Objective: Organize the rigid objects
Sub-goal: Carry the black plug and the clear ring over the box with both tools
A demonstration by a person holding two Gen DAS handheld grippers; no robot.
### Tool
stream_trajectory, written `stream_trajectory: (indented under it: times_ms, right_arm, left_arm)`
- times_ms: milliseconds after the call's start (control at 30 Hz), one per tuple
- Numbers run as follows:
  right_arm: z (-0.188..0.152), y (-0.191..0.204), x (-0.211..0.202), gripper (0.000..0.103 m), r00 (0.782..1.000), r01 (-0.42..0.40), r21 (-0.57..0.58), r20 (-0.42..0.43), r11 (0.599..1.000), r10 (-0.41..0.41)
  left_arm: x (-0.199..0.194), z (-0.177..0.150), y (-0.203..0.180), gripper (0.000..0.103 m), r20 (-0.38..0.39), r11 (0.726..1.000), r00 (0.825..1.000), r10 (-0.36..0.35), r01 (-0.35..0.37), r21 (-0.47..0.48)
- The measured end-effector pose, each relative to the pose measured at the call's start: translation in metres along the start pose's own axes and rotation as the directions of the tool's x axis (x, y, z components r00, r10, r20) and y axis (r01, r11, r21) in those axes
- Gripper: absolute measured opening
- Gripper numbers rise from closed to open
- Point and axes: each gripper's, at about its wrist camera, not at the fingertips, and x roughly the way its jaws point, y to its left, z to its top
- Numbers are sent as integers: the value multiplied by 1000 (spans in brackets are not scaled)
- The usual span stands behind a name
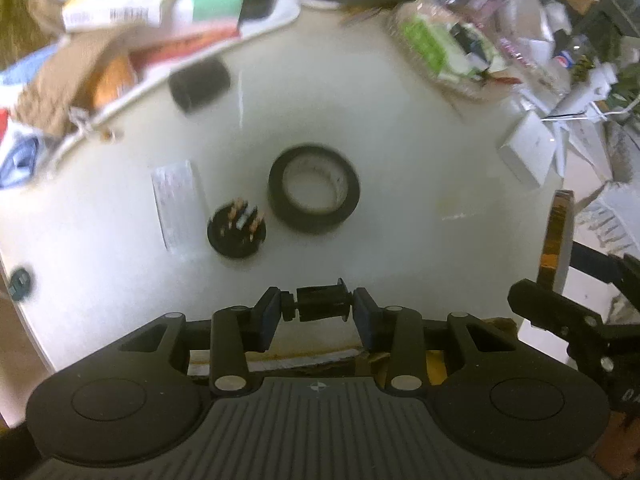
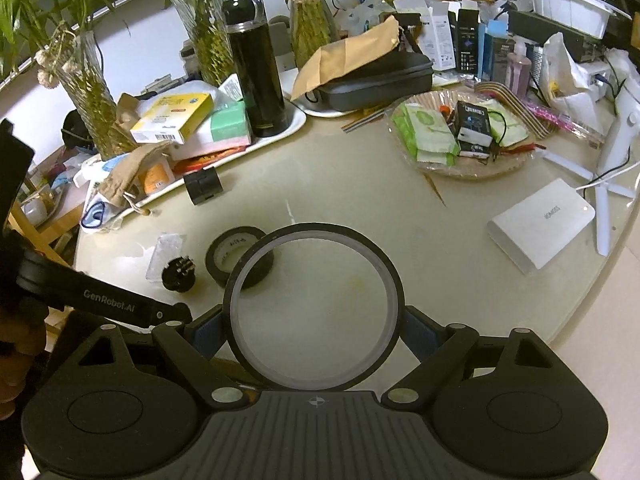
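The left gripper point(image 1: 320, 307) is clamping a small black part point(image 1: 320, 305) between its pads, hovering over the table's point(image 1: 420, 152) near edge. The right gripper point(image 2: 314, 330) is gripping a large thin tape ring point(image 2: 314, 304) upright, also above the near edge. A black tape roll point(image 1: 313, 189) and a round pinned connector point(image 1: 237, 231) are lying side by side near the table's centre, beside a clear packet point(image 1: 178, 208).
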Motion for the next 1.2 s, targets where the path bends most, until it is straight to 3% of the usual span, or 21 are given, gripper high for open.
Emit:
stream_trajectory:
  times_ms: [267, 600, 1200]
  right_arm:
    - [9, 8, -12, 91, 999, -30, 9, -36, 1000, 30]
    - [9, 29, -23, 91, 991, -40, -36, -129, 999, 35]
    - [-2, 59, -34, 91, 976, -79, -115, -212, 990, 53]
  left_arm:
    - [-27, -3, -8, 39, 110, 996, 994, 18, -27, 84]
    - [-56, -14, -10, 38, 186, 987, 982, 34, -62, 147]
    - [-94, -45, -4, 39, 198, 947, 980, 19, -81, 311]
